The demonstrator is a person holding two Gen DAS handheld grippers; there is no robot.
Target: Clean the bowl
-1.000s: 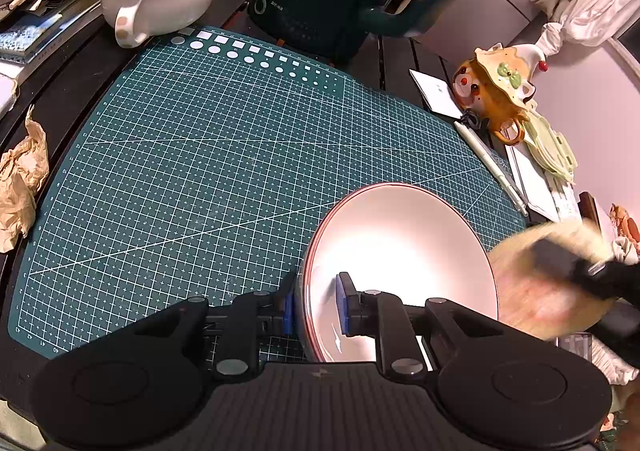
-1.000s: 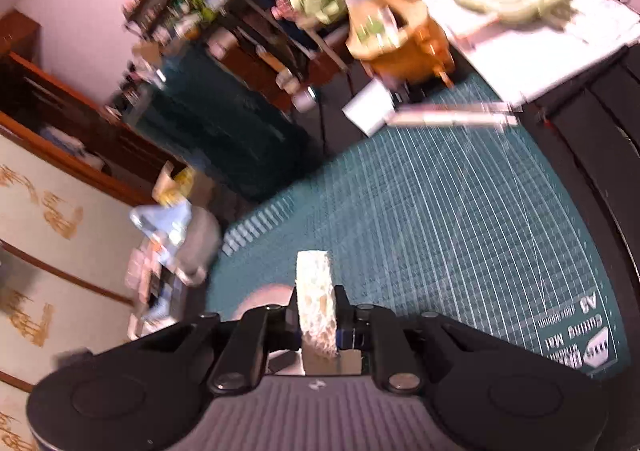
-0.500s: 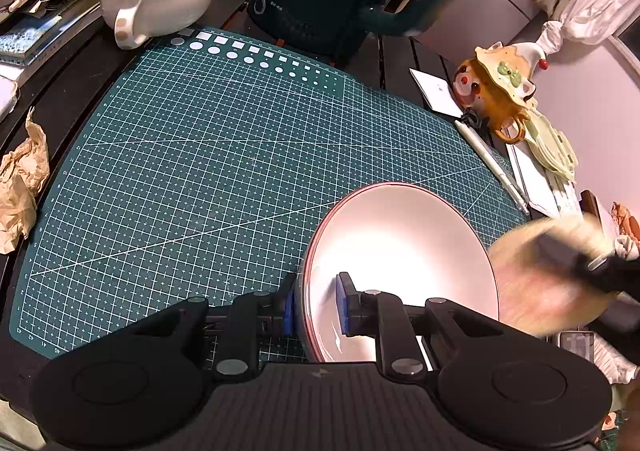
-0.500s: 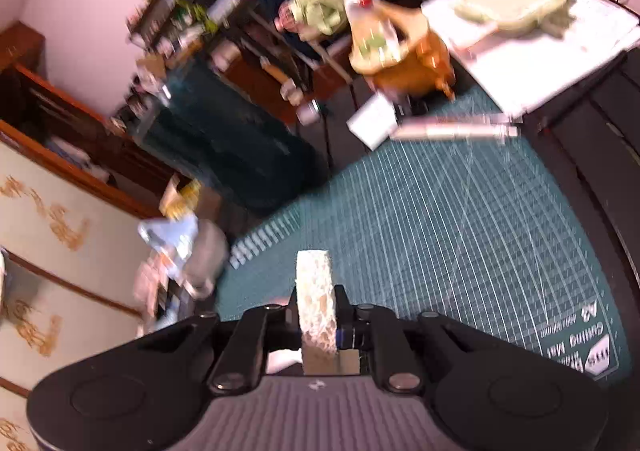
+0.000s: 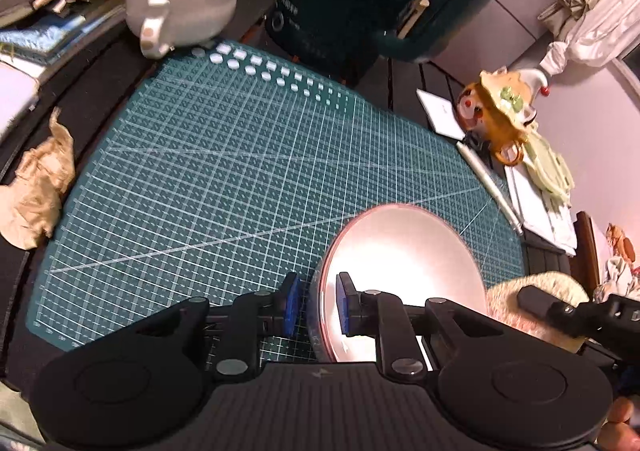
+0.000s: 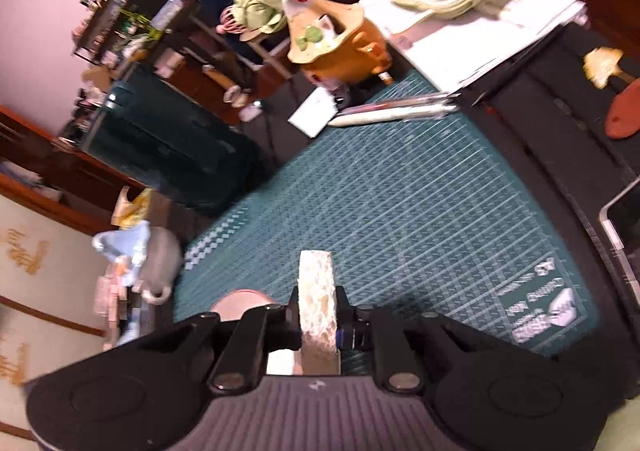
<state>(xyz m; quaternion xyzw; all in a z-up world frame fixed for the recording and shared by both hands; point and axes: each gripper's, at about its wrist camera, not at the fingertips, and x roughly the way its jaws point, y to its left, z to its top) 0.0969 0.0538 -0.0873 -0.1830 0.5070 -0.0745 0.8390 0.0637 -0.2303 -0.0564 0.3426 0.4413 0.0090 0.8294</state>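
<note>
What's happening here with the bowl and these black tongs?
A person is cleaning a bowl with a pair of hand-held tongs. The left tongs pinch the bowl's near rim, steadying it on the green cutting mat. The right tongs are shut on a round sponge and sit just beside the bowl's right edge, not inside it. So the bowl is held ready, and the sponge is not on its inner surface at this moment.
</note>
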